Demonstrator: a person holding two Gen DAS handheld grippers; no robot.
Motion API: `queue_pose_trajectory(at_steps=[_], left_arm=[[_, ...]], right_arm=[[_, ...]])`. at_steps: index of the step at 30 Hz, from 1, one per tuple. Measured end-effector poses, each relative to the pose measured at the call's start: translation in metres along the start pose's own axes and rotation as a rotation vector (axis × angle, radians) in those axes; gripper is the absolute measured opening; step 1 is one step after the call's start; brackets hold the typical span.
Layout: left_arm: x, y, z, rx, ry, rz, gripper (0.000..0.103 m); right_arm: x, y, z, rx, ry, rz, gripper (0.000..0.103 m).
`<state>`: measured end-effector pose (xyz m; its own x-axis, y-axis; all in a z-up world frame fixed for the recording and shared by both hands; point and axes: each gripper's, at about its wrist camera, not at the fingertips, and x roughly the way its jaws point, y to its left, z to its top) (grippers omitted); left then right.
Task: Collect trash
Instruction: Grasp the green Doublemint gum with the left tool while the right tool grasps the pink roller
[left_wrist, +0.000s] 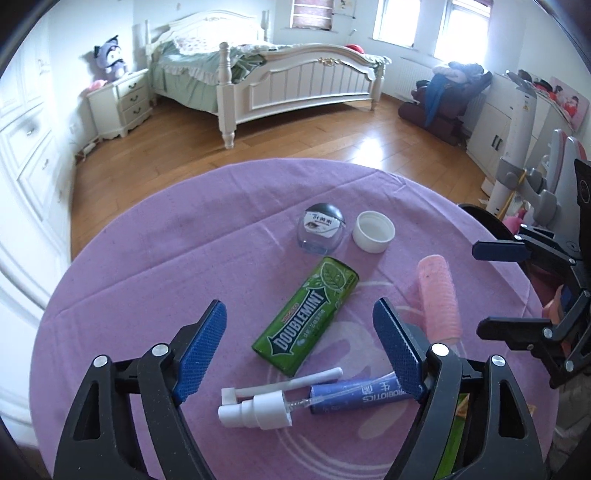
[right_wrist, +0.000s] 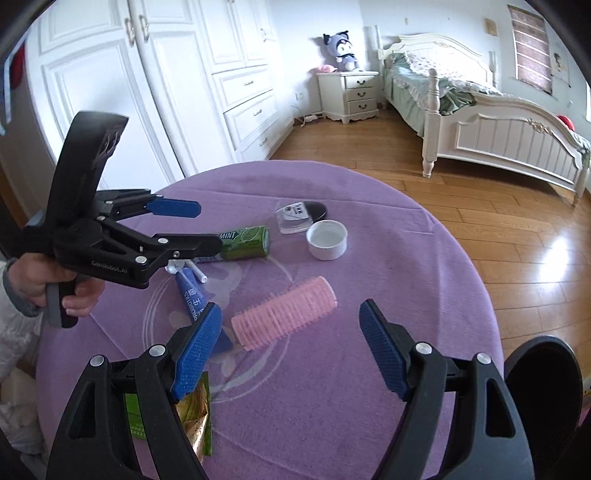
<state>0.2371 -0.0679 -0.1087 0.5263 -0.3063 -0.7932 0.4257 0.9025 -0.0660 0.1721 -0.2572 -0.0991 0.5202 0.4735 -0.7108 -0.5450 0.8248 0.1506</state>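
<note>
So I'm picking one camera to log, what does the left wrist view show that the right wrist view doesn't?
Only the left wrist view shows the white spray pump whole, plus the windows.

Only the right wrist view shows the green and gold wrapper at the table's near edge clearly, and the white wardrobe.

Both show the green Doublemint gum pack, pink hair roller, white round cap, blue tube and purple tablecloth.

pink hair roller (right_wrist: 284, 314) — purple tablecloth (right_wrist: 369, 387), gaping right gripper (right_wrist: 290, 350)
</note>
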Motion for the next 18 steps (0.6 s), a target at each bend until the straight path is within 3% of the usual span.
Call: queue_pose_trajectory(at_steps=[3,13,18], left_arm=[[0.011,-0.002,-0.003,0.021,0.023,-0.005,0.074],[0.03,-0.004,0.002,-0.009,0.027,-0.03,0.036],[0.027,-0.005,0.002,-0.046,-0.012,-0.025,0.032]], right_arm=[[0.012,0.005,-0.001,-0.052,0.056,0.009,0.076],[0.026,0.001,0.006,-0.062,0.105,0.026,0.074],[0.025,0.002,0.006,-0.038,0.089,0.027,0.074]])
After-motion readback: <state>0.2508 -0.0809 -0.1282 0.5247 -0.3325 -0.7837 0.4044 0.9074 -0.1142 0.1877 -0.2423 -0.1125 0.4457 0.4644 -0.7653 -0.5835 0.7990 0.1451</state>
